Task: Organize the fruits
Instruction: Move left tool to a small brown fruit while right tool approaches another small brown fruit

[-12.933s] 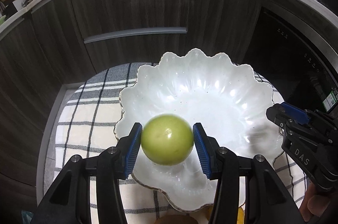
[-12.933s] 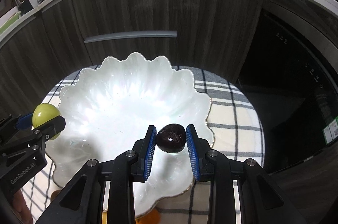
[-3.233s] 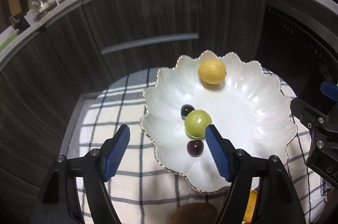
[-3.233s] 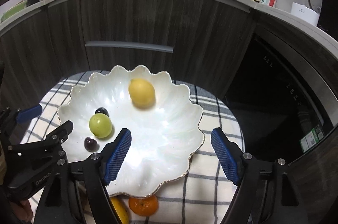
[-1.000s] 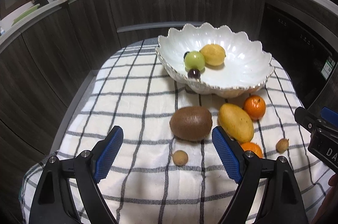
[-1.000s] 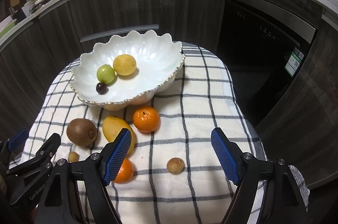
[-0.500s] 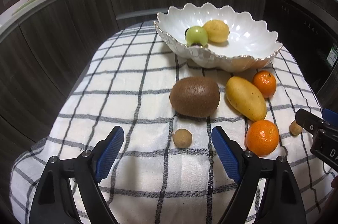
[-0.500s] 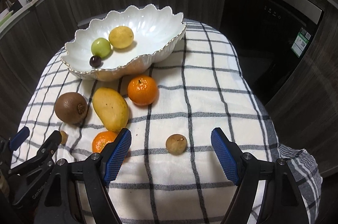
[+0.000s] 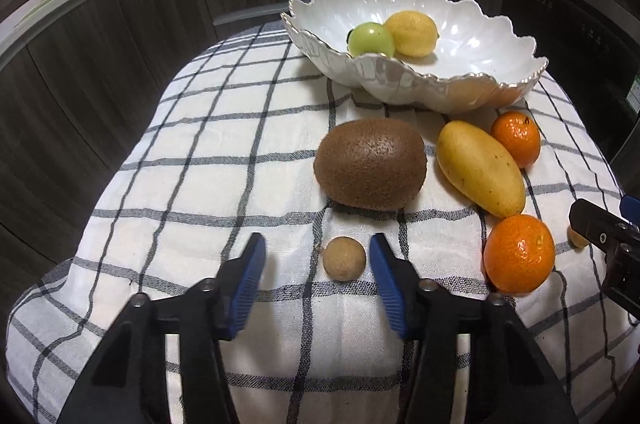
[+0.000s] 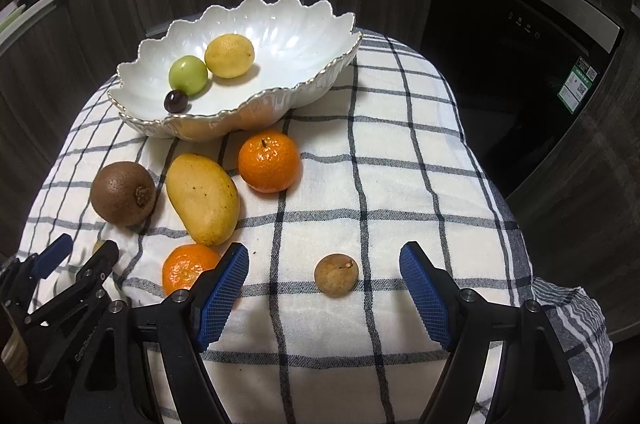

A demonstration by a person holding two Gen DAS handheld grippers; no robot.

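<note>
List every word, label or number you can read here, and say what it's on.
Nothing reads clearly.
Green sticker on the dark appliance: too small.
White markings on its control strip: too small.
Lettering on the left gripper, whose jaws are closing around a longan not yet gripped: too dark and blurred.

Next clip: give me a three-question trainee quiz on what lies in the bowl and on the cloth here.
1. True or false: the kiwi lies inside the white bowl.
2. How many oranges rest on the checked cloth?
3. What lies between the left gripper's jaws? A) mango B) small brown fruit C) lemon

Key:
1. False; it lies on the cloth.
2. Two: and.
3. B, the small brown fruit, not yet clamped while the jaws are closing.
</note>
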